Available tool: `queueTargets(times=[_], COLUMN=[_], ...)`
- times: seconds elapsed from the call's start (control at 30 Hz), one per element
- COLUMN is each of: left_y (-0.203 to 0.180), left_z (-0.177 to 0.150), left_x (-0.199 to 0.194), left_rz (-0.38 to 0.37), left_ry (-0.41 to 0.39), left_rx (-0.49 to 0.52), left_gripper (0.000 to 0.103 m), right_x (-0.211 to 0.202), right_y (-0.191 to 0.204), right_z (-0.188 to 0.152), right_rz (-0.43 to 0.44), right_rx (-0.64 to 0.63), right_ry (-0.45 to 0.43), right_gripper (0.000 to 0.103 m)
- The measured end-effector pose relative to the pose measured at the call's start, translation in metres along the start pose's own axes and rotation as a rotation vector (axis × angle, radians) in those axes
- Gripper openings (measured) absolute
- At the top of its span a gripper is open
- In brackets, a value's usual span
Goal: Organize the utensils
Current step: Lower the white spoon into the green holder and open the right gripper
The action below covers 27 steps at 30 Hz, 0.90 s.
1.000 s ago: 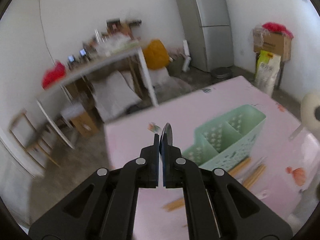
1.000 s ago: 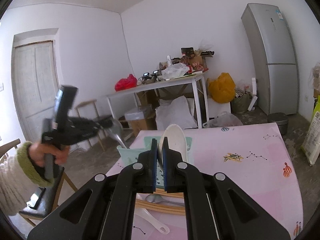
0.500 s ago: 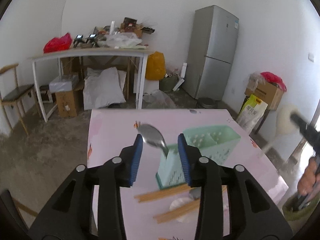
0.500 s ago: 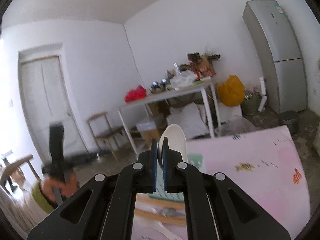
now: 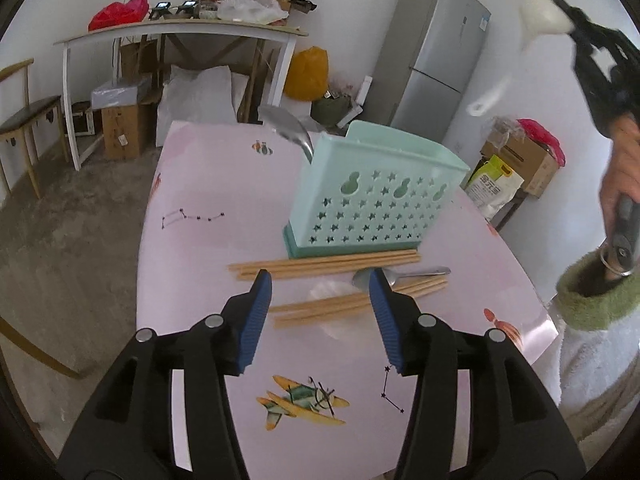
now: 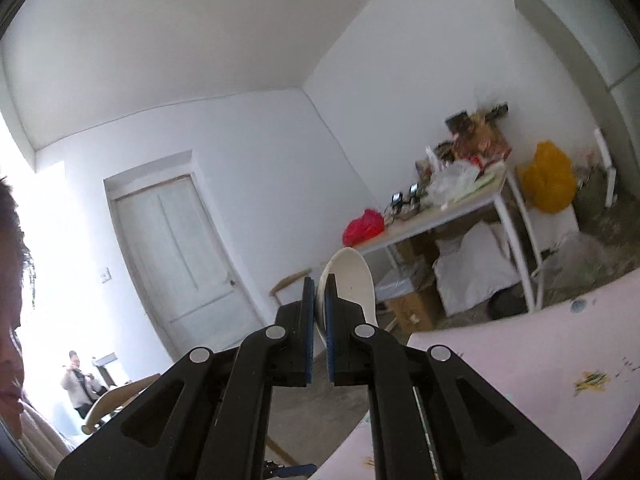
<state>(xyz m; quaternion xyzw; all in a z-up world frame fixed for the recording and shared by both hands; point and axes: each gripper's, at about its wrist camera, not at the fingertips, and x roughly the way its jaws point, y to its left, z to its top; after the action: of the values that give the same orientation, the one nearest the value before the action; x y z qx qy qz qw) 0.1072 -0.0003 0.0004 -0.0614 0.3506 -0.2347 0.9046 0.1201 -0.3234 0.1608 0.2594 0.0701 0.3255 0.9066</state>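
1. In the left wrist view, the left gripper (image 5: 320, 284) sits low in the centre of the frame with its blue pads spread apart; its jaws have just been opening, and nothing is caught between them.
2. Behind that gap, the pink table (image 5: 192, 240) carries wooden chopsticks (image 5: 324, 266) lying crosswise in two loose bundles.
3. A metal spoon (image 5: 400, 274) lies on the table right of centre, its bowl just beside the right pad and touching the nearer bundle.
4. Something pale and blurred lies among the nearer chopsticks; what it is cannot be told.
5. The mint green utensil holder (image 5: 372, 200) stands upright at the centre of the frame, just behind the farther chopsticks, its front wall pierced with stars and gourd shapes.
6. A second metal spoon (image 5: 288, 128) stands in the holder's left end, bowl upward and leaning toward the upper left.
7. In the upper right of the same view, the right gripper (image 5: 568, 28) holds a white plastic spoon (image 5: 540, 16) high above the table, and a hand (image 5: 618, 176) in a green cuff grips the handle below.
8. In the right wrist view, the right gripper (image 6: 319, 308) is clamped on the white spoon (image 6: 352, 284) at centre frame, its bowl rising above the pads against the far wall.
9. The pink table fills only the lower right corner of that view.
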Motion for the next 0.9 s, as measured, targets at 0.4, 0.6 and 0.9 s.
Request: queueTargets(times=[0.4,0.6,0.9], left_y=[0.006,0.006,0.003], left_z=[-0.007,-0.009,-0.013], left_x=[0.011,0.016,0.024], left_rz=[0.008,0.006,0.034], left_ry=[0.030,0.040,0.059], left_rx=[-0.003,-0.008,0.007], left_gripper=[0.050,0.053,0.053], right_x=[0.055,0.044,0.003], right_y=[-0.097,-0.094,-0.041], right_z=[-0.072,-0.081,-0.060], right_rz=[-0.168,-0.281,-0.457], right_rx=[0.201,0.139,-0.079], right_ry=[0.267,0.295,0.134], right_gripper=[0.006,0.014,0.040])
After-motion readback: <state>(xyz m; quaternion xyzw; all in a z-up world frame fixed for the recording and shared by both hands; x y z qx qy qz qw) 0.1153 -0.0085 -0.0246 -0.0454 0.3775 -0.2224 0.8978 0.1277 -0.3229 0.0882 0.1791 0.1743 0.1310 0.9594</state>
